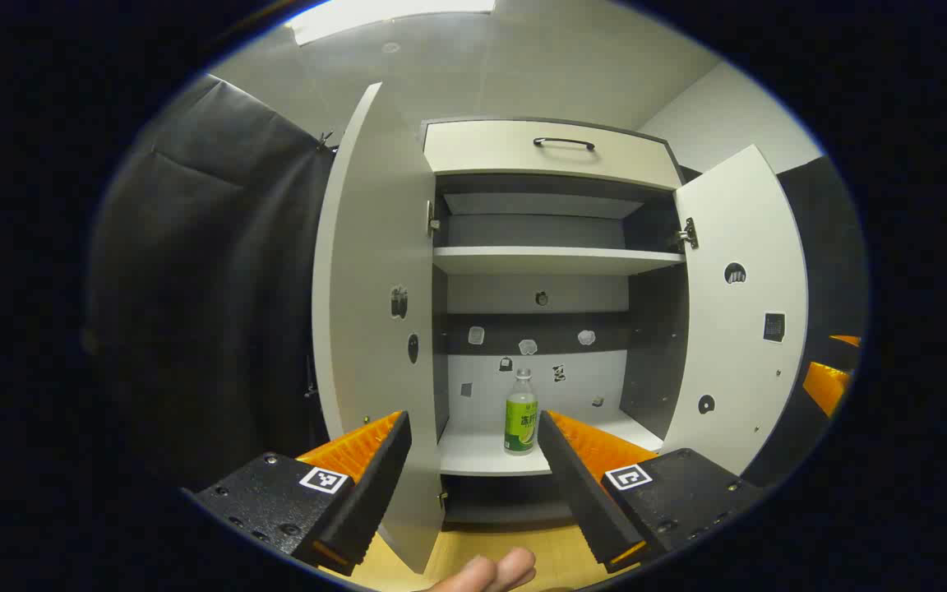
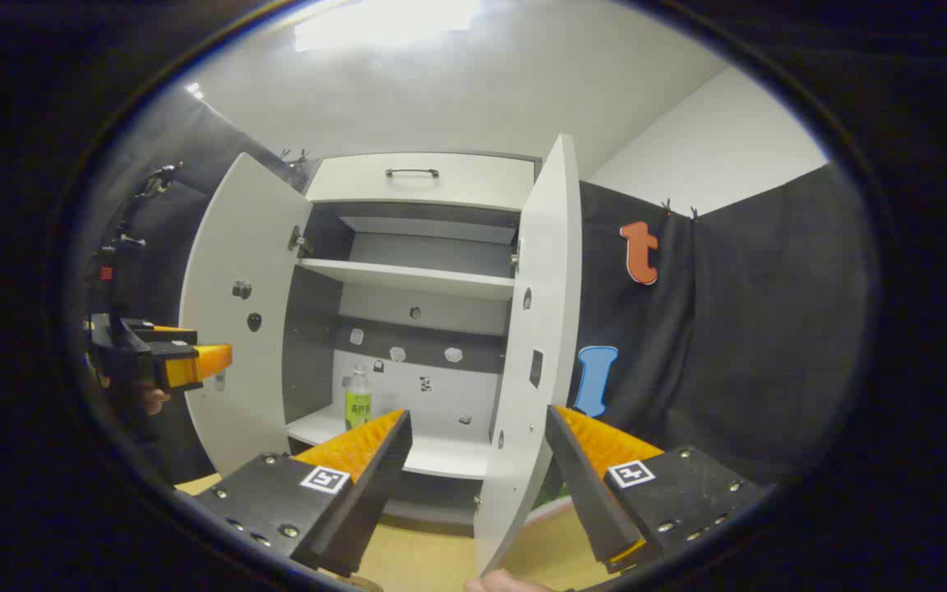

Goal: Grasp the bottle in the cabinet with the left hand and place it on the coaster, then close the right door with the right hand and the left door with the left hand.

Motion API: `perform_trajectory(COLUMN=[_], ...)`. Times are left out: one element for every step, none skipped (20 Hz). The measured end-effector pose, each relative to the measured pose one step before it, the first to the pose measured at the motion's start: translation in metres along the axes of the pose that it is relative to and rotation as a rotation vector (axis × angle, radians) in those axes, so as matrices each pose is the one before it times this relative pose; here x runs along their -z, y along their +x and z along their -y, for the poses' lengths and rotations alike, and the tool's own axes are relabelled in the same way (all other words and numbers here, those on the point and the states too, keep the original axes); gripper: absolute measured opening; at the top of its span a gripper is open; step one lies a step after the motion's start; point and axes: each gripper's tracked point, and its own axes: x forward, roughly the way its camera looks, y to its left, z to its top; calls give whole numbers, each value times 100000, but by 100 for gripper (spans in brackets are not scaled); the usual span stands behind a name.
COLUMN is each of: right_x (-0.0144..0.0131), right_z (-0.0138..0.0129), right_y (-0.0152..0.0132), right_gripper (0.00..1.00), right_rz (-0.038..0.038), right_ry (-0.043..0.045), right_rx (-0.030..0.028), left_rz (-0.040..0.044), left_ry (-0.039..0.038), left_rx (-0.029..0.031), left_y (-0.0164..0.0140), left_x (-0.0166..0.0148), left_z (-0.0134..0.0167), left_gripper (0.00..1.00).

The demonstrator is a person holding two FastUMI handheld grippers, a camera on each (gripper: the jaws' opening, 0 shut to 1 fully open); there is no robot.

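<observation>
Starting nearest the camera in the left gripper view, the left gripper (image 1: 473,427) holds its two ribbed fingers (image 1: 358,448) wide apart, clamped on nothing, and each block-shaped finger body carries one small square marker; fingertips of a hand (image 1: 494,571) show at the bottom edge. Below them lies a smooth wooden table top (image 1: 556,559). Farther on stands the cabinet (image 1: 552,329), made of flat, matte white boards with a dark inner frame, and both of its doors are swung open: the left door (image 1: 367,329) and the right door (image 1: 741,312), each with small stickers on its inner face. On the lowest shelf (image 1: 482,452), between the two fingers as seen here, stands one upright bottle (image 1: 521,413), clear plastic with a green label and a pale cap, not touched by either finger. Above it I count one more shelf, and at the top one drawer front with a slim curved dark handle (image 1: 563,143). In the right gripper view, the right gripper (image 2: 478,427) also has its two fingers spread apart, holding nothing, with the edge of the right door rising between them, and the left gripper shows small at the far left.
</observation>
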Motion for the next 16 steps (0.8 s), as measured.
perform_trajectory(right_x=[204, 227, 43, 194, 7, -66, -168, 88, -40, 110, 80, 131, 123, 168, 115, 188], right_z=[-43, 4, 55, 119, 2, 7, -53, -77, -38, 82, -19, 9, -36, -273, -213, -203], right_y=[-49, 41, 61, 94, 25, -31, -47, 57, -5, 75, 47, 42, 106, 320, 272, 199], right_gripper=[98, 98, 98, 98, 98, 98, 98, 95, 99, 95, 95, 98, 99, 98, 99, 98], right_rz=[-600, -433, -325, -505, -186, 26, 195, 7, -38, 85, -177, -85, -327, -82, -142, -182], right_ry=[366, 212, 107, -287, -333, 147, 1120, 1545, 1052, 427, 120, -147, -478, -585, -528, -259], right_rx=[75, -67, 266, 327, 4, 183, -73, -692, -303, 208, 180, 308, 8, -271, 311, 16], left_rz=[-631, -1154, -1723, -1194, -718, -284, -362, -184, -189, -162, -417, -558, -227, -62, -221, -334], left_ry=[286, 228, -420, -684, -544, -123, 417, 488, 615, 349, 143, -14, -131, 139, 259, 216], left_rx=[860, 577, 543, 729, 147, -525, -357, -251, -211, -385, -80, -50, 19, -121, -444, -176], left_y=[228, 165, 80, -108, 207, 311, 376, 173, 262, 194, 242, 187, 265, 287, 343, 359], left_x=[167, 320, 448, 196, 322, 248, 283, 173, 209, 183, 208, 317, 204, 222, 250, 299], left_z=[289, 296, 219, 67, -10, -222, -82, 25, -148, -270, -155, -144, -140, -152, -201, -67], left_gripper=[98, 98, 98, 98, 98, 98, 98, 98, 98, 98, 98, 98, 98, 98, 98, 98])
